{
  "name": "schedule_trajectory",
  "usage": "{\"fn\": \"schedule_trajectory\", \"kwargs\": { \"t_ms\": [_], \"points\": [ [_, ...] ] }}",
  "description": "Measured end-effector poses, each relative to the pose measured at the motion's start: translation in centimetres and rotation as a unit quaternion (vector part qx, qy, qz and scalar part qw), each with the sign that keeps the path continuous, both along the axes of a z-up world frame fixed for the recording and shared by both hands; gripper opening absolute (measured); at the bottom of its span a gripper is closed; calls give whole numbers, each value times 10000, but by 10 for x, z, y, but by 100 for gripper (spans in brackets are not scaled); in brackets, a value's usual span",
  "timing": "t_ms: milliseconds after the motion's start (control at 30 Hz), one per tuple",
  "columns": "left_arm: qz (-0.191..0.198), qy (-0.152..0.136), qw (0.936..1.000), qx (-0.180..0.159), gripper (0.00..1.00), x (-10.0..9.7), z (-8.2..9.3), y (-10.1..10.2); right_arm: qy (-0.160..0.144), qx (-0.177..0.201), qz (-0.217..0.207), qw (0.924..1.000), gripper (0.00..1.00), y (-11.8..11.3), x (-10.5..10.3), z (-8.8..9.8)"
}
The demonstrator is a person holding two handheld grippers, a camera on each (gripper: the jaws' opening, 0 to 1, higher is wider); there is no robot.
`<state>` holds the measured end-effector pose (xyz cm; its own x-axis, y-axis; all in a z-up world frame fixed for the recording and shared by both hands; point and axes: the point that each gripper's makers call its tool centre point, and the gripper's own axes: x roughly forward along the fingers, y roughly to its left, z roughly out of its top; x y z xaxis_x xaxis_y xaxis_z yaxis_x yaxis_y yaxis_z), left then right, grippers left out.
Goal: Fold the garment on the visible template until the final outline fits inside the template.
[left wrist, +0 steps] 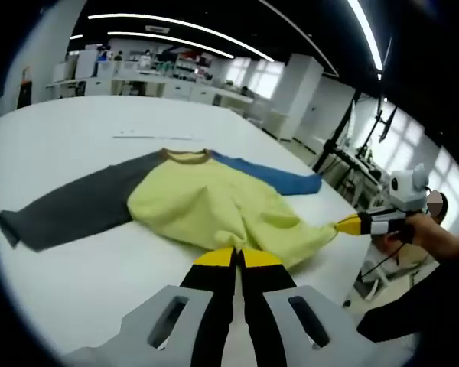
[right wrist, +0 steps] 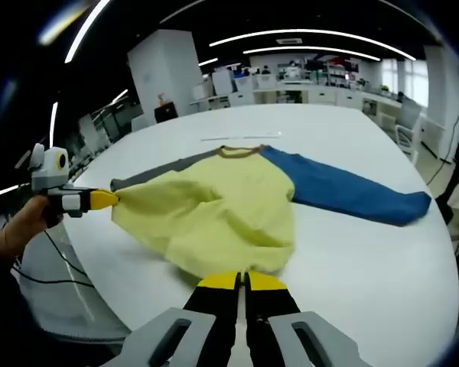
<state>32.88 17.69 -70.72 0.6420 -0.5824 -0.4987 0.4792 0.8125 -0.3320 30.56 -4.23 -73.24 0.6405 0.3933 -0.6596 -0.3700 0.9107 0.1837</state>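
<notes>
Garment lies spread on the white table, both bottom corners pinched!
Left gripper and right gripper each clamp the yellow hem, jaws closed; grey sleeve and blue sleeve lie flat.

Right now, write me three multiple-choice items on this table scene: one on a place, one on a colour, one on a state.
1. Where does the garment lie?
A. on the white table
B. on a chair
C. on the floor

2. What colours are its two sleeves?
A. both yellow
B. one grey, one blue
C. red and green

3. How do both grippers stand?
A. both wide open, away from the cloth
B. both shut on the garment's hem
C. one lying on the table

Answers: 1 A, the shirt is spread on the tabletop. 2 B, grey and blue flank the yellow body. 3 B, the left gripper and the right gripper each pinch yellow fabric with closed jaws.
</notes>
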Motion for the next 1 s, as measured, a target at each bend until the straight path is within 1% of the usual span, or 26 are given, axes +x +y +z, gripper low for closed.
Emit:
{"fn": "schedule_trajectory", "kwargs": {
  "t_ms": [100, 233, 333, 433, 467, 600, 800, 900, 1000],
  "points": [
    [88, -17, 9998, 192, 0, -12, 0, 5, 26, -38, -23, 10000, 0, -4, -5, 0],
    [271, 8, 9993, 246, 0, -24, -3, 13, 100, -47, -88, 9999, 0, -10, -12, -4],
    [446, 64, 9981, 428, 0, -34, -8, 21, 145, -42, -105, 9998, 0, -12, -17, -5],
    [516, 117, 9968, 599, 0, -42, -15, 28, 203, -60, -99, 9997, 0, -14, -22, -7],
    [581, 170, 9961, 643, 0, -46, -18, 32, 225, -78, -102, 9997, 0, -15, -24, -8],
    [755, 352, 9944, 644, 0, -56, -27, 41, 335, -104, -131, 9993, 0, -18, -31, -13],
    [943, 576, 9909, 764, 0, -62, -39, 54, 504, -153, -188, 9984, 0, -24, -39, -22],
    [1024, 776, 9885, 800, 0, -66, -47, 59, 629, -202, -228, 9976, 0, -28, -43, -29],
    [1085, 915, 9864, 830, 0, -70, -55, 63, 724, -214, -255, 9968, 0, -31, -47, -33]
  ]
}}
